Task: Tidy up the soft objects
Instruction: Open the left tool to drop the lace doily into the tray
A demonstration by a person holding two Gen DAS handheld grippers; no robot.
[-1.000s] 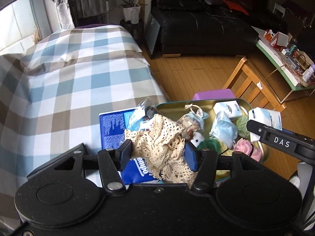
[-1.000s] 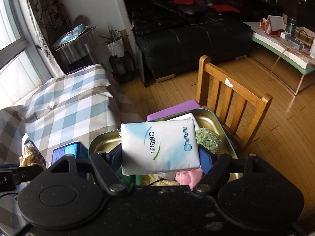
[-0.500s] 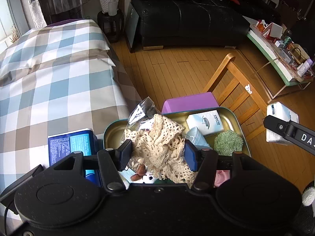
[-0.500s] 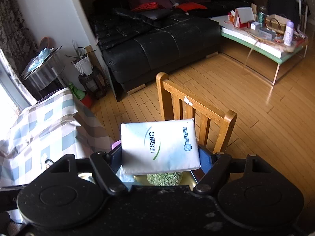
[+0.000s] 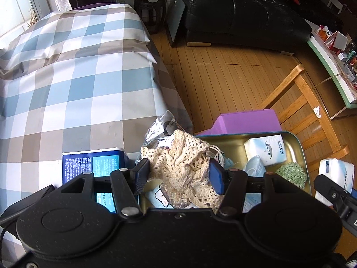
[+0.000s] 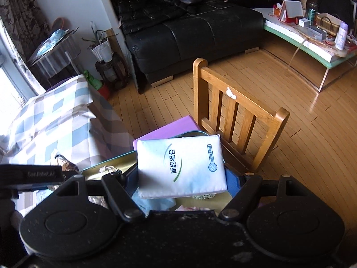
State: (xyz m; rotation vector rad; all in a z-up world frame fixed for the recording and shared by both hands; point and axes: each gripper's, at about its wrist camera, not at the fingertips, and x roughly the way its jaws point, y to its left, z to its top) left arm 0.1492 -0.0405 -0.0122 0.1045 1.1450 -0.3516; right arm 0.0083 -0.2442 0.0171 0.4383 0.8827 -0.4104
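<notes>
Over a gold metal tray (image 5: 300, 144) on a purple-seated wooden chair (image 6: 243, 111), the left gripper (image 5: 179, 176) pinches a bunched cream crochet cloth (image 5: 185, 169) between its blue pads, the cloth hanging into the tray. The right gripper (image 6: 181, 178) clamps a white tissue pack (image 6: 180, 168) flat between its fingers, above the tray's far end.

Cream crochet cloth (image 5: 183, 167); blue-beige checked bedcover (image 5: 73, 78); gold tin (image 5: 296, 149).
</notes>
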